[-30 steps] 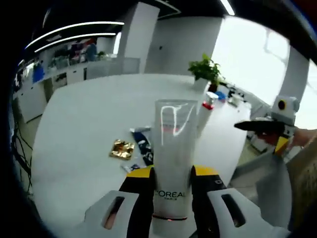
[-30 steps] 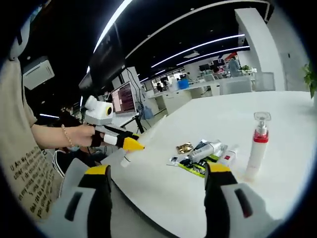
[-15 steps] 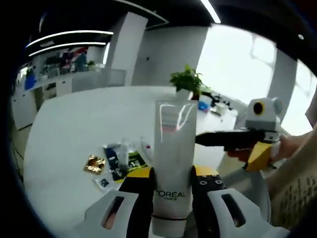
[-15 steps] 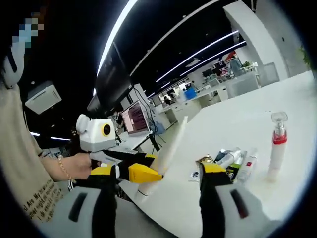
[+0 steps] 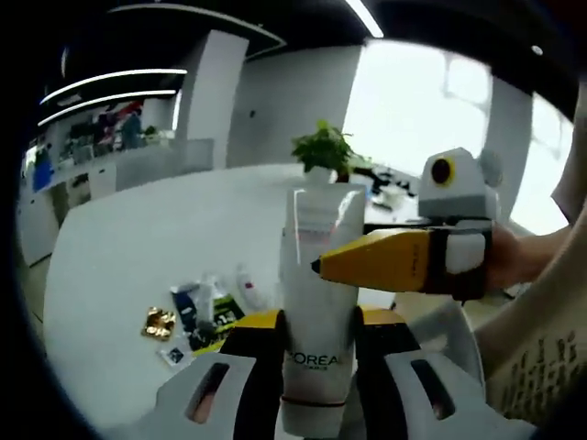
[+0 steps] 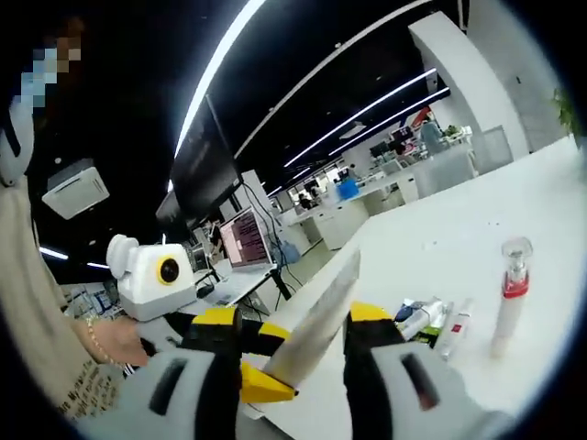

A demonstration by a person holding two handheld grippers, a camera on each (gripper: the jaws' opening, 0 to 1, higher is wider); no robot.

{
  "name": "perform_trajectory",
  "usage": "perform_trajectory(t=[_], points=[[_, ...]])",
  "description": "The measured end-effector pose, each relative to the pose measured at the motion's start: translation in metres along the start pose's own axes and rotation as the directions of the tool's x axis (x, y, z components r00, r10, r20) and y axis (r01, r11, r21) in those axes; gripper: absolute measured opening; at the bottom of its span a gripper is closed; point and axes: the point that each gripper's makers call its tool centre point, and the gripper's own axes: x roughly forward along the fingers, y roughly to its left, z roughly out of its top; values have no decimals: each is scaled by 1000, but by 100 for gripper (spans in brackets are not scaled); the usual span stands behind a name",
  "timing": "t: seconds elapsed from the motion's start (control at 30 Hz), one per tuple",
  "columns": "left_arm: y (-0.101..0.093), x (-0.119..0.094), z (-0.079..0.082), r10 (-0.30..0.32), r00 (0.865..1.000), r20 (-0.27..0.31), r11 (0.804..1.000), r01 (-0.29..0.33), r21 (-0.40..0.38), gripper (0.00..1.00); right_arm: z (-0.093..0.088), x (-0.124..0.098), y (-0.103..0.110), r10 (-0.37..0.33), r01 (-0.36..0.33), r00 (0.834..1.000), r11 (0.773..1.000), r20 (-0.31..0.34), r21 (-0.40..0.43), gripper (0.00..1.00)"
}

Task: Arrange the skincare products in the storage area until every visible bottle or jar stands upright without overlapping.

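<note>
In the left gripper view, my left gripper [image 5: 316, 344] is closed on a white L'Oreal tube [image 5: 316, 302], holding it near its cap end so that the crimped end points away from me. My right gripper [image 5: 385, 261] reaches in from the right, its yellow tip touching or just in front of the tube's middle. Beyond, on the white tabletop [image 5: 138, 247], loose sachets and small tubes [image 5: 206, 307] lie in a heap toward its near edge.

In the right gripper view, my right gripper [image 6: 293, 335] has its jaws part open around the tube [image 6: 316, 321], not visibly clamped. A red-collared pump bottle [image 6: 507, 307] stands upright on the tabletop [image 6: 440, 247]. To hand over well, I judge I should close firmly on the tube's body before the left lets go.
</note>
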Motion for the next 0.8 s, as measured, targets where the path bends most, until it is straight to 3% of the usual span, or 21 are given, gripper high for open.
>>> perform_trajectory(t=[0.13,0.3,0.5,0.57,0.8], points=[[-3,1,-3,35,999,-29,997,-32,75,26,-2,-5,-16,-92,92,996,996,-5,7,24],[-3,2,-6,47,998,-49,994,-42,97,26,-7,-6,-14,-94,96,995,993,-26,65,21],[-7,6,-3,60,997,-52,991,-53,123,26,3,-7,-10,-102,99,995,989,24,108,13],[-8,8,-2,66,996,-56,990,-58,128,26,6,-8,-7,-93,93,995,996,30,14,12],[-12,7,1,46,998,-42,991,-40,125,27,10,-11,0,-71,72,997,997,29,-19,10]])
